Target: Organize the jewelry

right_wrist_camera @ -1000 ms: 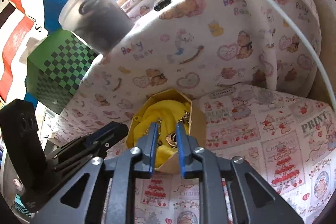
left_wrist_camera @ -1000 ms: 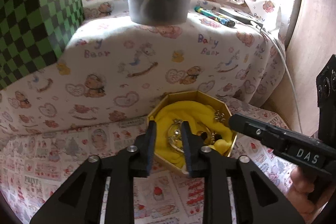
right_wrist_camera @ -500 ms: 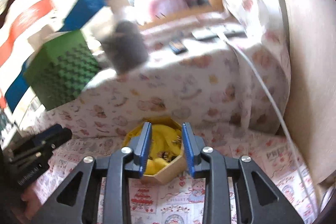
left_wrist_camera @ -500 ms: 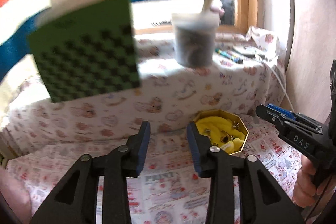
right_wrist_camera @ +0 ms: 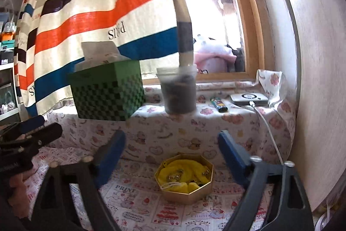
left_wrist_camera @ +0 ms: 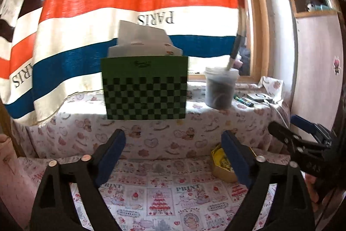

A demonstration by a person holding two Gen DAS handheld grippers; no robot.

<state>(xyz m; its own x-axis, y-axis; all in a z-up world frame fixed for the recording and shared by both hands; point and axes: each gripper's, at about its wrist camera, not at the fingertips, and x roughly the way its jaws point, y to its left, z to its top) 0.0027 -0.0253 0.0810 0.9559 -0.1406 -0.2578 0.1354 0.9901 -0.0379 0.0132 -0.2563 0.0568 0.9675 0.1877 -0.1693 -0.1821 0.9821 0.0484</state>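
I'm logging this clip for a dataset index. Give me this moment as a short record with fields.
setting: low surface under a bear-print cloth
jewelry box: gold octagonal box, open, yellow cloth and small jewelry pieces inside
left gripper: open, empty, box behind its right finger
right gripper: open, empty, box between its fingers farther off
raised ledge: green checkered box, plastic tub, lighter

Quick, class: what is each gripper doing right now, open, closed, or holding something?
Left gripper: open, fingers wide apart, holding nothing.
Right gripper: open, fingers wide apart, holding nothing.
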